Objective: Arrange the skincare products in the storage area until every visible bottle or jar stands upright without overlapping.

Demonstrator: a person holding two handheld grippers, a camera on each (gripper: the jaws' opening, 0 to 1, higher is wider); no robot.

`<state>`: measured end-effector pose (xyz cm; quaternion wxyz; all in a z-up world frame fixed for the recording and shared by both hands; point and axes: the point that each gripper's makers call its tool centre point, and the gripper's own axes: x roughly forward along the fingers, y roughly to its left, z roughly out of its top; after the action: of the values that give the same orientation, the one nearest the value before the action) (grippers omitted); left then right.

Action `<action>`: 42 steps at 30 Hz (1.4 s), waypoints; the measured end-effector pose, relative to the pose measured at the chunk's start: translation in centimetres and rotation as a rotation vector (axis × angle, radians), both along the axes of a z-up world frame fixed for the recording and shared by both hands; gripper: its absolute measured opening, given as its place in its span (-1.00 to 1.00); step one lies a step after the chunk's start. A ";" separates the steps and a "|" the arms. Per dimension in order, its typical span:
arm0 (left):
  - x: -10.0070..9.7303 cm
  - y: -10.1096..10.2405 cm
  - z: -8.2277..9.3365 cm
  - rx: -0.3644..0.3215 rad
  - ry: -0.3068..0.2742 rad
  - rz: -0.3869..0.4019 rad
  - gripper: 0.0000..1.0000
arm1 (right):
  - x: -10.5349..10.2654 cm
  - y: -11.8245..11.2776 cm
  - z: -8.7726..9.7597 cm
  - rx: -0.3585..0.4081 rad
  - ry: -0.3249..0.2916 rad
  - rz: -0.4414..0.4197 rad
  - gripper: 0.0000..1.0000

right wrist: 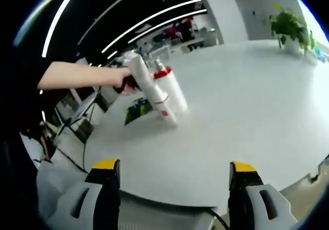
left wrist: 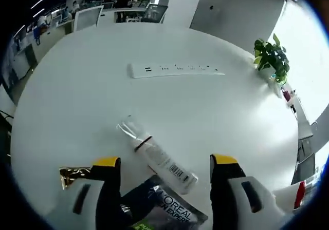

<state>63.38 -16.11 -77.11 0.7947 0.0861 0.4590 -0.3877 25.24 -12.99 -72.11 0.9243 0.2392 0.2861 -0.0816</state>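
Left gripper (left wrist: 165,164): jaws spread wide, nothing between the tips, hovering over the white table (left wrist: 77,96). A clear tube (left wrist: 157,155) with a white label and barcode lies flat on the table between the jaws, running diagonally. Just below the tube, a dark L'Oreal sachet (left wrist: 164,209) lies flat, partly tucked under it. A gold foil packet (left wrist: 72,174) sits beside the left jaw. Well beyond the tube, a white power strip (left wrist: 175,70); a potted plant (left wrist: 271,59) at the table's far edge.

Right gripper (right wrist: 175,171): jaws spread, empty, near the table edge (right wrist: 247,117). Well ahead, the other gripper (right wrist: 149,91) is held by a hand (right wrist: 121,78), beside a green sachet (right wrist: 138,110).
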 end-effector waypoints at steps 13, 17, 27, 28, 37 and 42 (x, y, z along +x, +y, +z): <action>1.4 0.8 -0.9 0.094 -0.067 -0.106 -0.07 | 0.0 0.3 -0.2 0.012 0.011 0.013 0.78; 0.8 1.0 -1.0 0.114 -0.068 -0.170 -0.40 | 0.1 0.4 -0.2 0.013 0.013 0.017 0.77; 0.4 2.2 -0.9 0.174 -0.105 -0.254 -0.62 | 0.1 0.4 -0.3 0.013 0.014 0.020 0.75; 0.4 2.5 -0.8 0.176 -0.112 -0.250 -0.62 | 0.1 0.4 -0.3 0.013 0.014 0.020 0.75; 0.3 3.1 2.0 0.075 -0.100 -0.209 -0.63 | 0.2 0.5 -0.2 0.013 0.009 0.024 0.75; 0.4 3.8 3.2 0.042 -0.102 -0.190 -0.63 | 0.2 0.6 -0.2 0.011 0.014 0.031 0.74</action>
<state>63.74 -12.34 -73.93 0.7746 0.1654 0.4159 -0.4468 25.39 -12.41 -72.36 0.9221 0.2392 0.2966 -0.0672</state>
